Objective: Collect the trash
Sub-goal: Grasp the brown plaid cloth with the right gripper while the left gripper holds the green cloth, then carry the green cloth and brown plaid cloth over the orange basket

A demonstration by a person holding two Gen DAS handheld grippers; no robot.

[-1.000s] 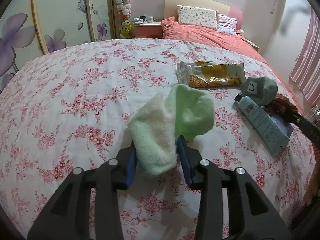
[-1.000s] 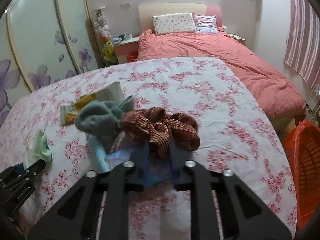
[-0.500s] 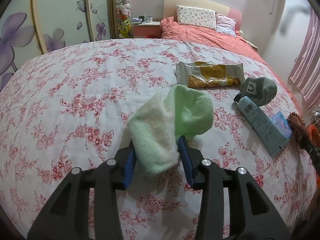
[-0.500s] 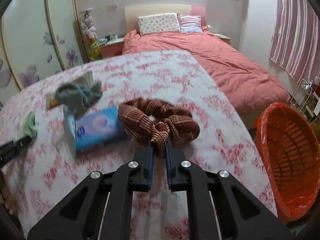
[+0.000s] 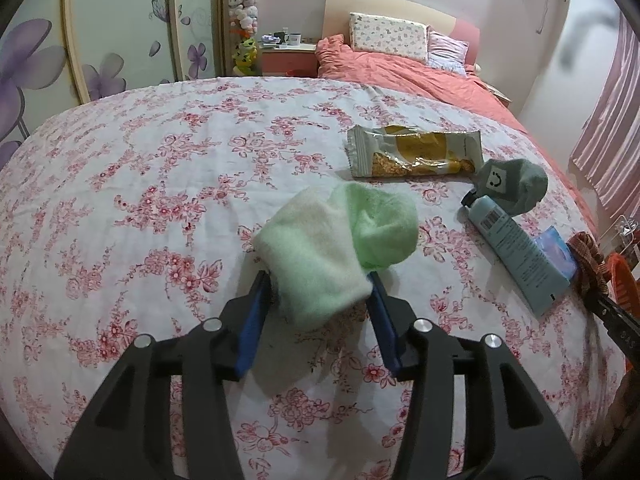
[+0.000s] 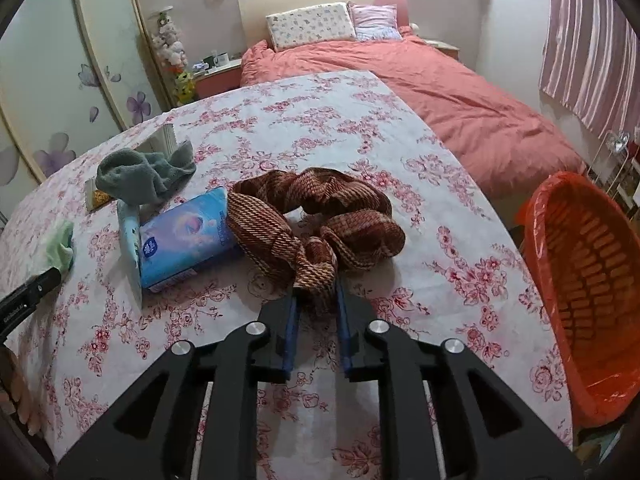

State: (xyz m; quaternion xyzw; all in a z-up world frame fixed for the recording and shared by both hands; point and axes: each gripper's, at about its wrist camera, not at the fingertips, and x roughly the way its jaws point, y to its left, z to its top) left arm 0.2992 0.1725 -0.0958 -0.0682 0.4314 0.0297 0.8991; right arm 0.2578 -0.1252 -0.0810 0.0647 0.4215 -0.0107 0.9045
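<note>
Jaws of the left gripper [image 5: 320, 300] have just been opening and now flank the green sock [image 5: 336, 244] loosely, blue pads barely at its sides; the sock lies on the floral table [image 5: 140, 184], near the snack wrapper [image 5: 412, 152] behind it. From the right wrist, the right gripper [image 6: 316, 300] pinches a narrow fold of the brown scrunchie [image 6: 316, 224], its jaws having just eased slightly, with the orange basket [image 6: 588, 276] to the scrunchie's right. I would keep that pinch firm and carry it well over the basket's rim before letting go.
</note>
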